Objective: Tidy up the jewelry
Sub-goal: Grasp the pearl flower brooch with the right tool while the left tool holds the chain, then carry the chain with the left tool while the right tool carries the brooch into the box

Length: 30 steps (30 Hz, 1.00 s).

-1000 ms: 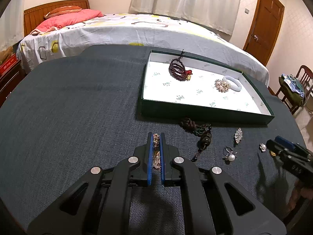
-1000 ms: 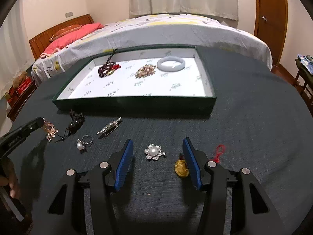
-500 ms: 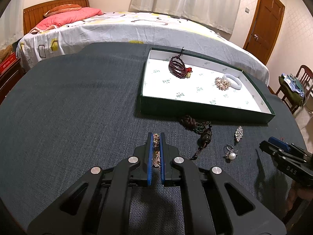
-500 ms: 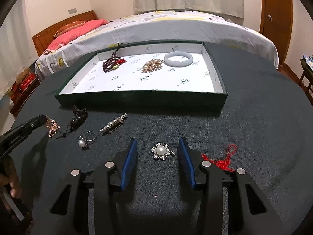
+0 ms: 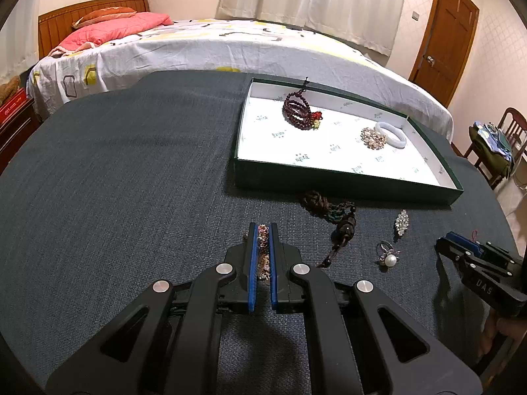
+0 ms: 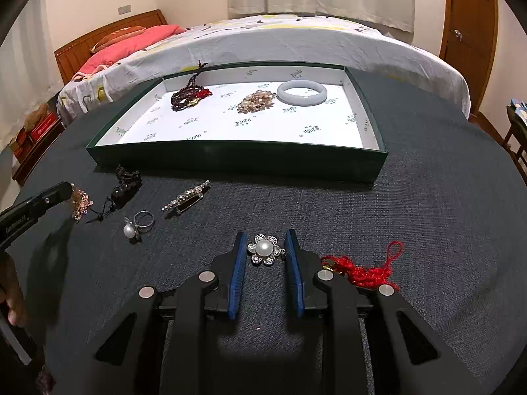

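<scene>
closing in on the pearl flower brooch (image 6: 265, 249)

my left gripper (image 5: 263, 230) is clenching a gold beaded piece (image 5: 262, 232); my right gripper (image 6: 265, 242) is closing around the brooch lying on the table (image 6: 428, 197), pads not yet touching.

- You're in a home bedroom: a bed (image 5: 230, 49) with a patterned sheet and pink pillow (image 5: 122, 28) fills the background.
- You see white curtains (image 5: 313, 0), a wooden door (image 5: 448, 36) and a chair (image 5: 497, 144).
</scene>
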Motion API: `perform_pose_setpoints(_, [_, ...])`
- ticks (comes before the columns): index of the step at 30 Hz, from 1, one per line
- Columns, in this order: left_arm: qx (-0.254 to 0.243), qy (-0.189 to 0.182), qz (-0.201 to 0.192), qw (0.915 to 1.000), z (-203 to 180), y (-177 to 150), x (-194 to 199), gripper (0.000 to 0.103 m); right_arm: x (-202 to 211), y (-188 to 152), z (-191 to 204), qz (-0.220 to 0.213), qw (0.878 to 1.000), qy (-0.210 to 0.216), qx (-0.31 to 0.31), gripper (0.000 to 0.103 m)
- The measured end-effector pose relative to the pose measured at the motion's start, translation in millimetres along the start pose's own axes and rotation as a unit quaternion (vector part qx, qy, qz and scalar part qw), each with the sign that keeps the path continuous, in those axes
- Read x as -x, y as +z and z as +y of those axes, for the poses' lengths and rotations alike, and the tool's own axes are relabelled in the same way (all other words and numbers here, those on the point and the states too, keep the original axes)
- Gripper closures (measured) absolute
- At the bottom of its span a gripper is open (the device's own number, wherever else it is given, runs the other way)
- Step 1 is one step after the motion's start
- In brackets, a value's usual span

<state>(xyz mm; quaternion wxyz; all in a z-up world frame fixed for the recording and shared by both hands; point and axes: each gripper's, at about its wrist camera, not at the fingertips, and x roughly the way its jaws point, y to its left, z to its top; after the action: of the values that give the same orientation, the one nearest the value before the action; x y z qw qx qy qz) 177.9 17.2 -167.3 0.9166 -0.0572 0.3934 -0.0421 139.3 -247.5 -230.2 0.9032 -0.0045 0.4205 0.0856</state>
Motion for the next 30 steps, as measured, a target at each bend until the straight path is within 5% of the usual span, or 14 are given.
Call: perform_pose_setpoints(30, [-0.019, -0.014, -0.061, 0.9978, -20, 31, 57, 0.097, 56, 20, 0, -0.072, 0.997, 0.011, -0.008, 0.078])
